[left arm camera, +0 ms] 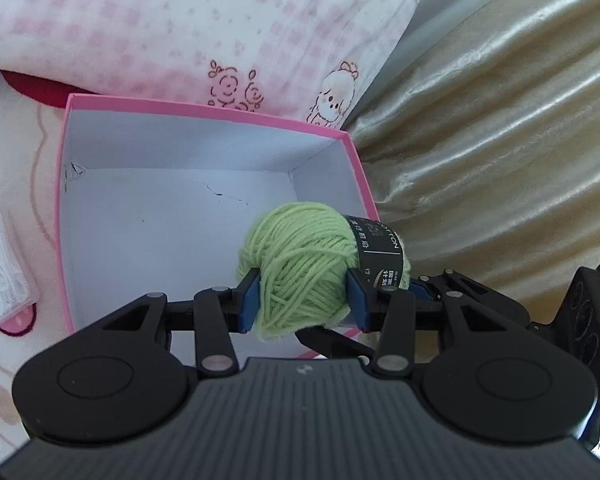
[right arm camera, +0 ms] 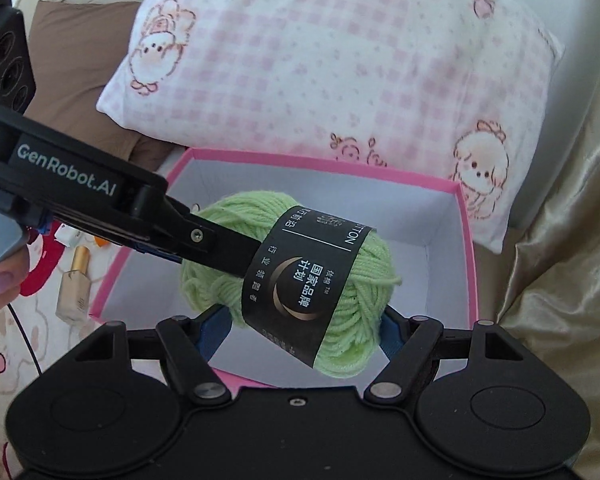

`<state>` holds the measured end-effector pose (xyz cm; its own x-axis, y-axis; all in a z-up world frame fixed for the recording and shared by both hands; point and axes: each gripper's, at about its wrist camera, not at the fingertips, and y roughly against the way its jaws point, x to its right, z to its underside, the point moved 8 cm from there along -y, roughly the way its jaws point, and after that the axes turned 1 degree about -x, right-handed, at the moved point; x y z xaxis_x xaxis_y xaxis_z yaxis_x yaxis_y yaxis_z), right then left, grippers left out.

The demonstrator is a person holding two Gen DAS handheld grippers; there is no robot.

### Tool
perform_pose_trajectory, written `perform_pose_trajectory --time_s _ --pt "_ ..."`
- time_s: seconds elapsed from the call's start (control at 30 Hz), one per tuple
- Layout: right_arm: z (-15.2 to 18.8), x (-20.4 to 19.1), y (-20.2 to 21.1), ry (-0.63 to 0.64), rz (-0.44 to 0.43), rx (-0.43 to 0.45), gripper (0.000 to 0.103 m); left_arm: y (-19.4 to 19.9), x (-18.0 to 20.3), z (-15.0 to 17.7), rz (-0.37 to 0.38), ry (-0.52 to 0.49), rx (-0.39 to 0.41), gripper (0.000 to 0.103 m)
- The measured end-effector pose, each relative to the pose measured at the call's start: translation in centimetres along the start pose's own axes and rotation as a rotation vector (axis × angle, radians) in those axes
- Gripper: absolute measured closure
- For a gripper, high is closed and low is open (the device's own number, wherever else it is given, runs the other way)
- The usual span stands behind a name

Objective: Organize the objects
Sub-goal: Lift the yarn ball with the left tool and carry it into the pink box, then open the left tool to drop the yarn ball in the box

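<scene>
The bed (left arm camera: 4, 240) is the biggest thing here, with a soft cover that has cartoon pictures on it. A big pink checked pillow (left arm camera: 180, 28) lies at the back, and a shiny gold curtain (left arm camera: 500, 140) hangs at the side.

Next is the pink box (left arm camera: 204, 108). It sits on the bed, just in front of the pillow. It is white inside and nothing lies in it yet.

Then comes the ball of green yarn (left arm camera: 296, 268) with a black paper label (right arm camera: 300, 276) around it. It is up in the air over the near right part of the box.

The left hand-held gripper (left arm camera: 304, 300) is squeezing the yarn, one blue pad on each side. In the right wrist view, the right hand-held gripper (right arm camera: 296, 332) has its blue pads on both sides of the ball too. They look like they are squeezing it, so both seem to hold the same ball.

Small things lie on the bed beside the box: a little bottle with a gold cap (right arm camera: 74, 284) and a clear bag of white bits (left arm camera: 0, 268).

What could go wrong? The yarn is soft and round, so it may slip or roll out. If only one gripper lets go, the ball could swing. It hangs close to the box's edge, so it could hit the rim and fall on the bed. A loose strand could also catch on a pad.
</scene>
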<state>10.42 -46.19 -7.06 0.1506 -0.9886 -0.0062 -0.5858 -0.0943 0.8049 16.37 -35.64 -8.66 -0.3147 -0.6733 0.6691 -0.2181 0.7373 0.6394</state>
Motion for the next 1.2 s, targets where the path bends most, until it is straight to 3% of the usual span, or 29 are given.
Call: perform_pose_trajectory --time_s 0.43,0.73,1.0,1.17,1.2 --pt "2.2 1.0 -7.2 0.003 0.015 -0.289 0.023 -6.8 -5.3 0.9 -0.052 0.198 -0.163 0.06" --pt "2.1 2.2 -6.6 -0.056 -0.033 -0.23 0.017 -8.2 -5.5 1.1 -0.043 0.209 -0.191 0.06" --pt "2.5 3.4 -6.4 -0.036 0.086 -0.181 0.017 -11.4 -3.3 1.9 0.031 0.263 -0.233 0.06" --pt "2.6 3.7 -6.2 -0.042 0.157 -0.157 0.022 -10.3 -2.2 1.7 -0.039 0.184 -0.183 0.059" --pt "2.6 3.4 -5.9 -0.041 0.167 -0.144 0.022 -9.6 -1.9 1.6 -0.059 0.157 -0.17 0.055"
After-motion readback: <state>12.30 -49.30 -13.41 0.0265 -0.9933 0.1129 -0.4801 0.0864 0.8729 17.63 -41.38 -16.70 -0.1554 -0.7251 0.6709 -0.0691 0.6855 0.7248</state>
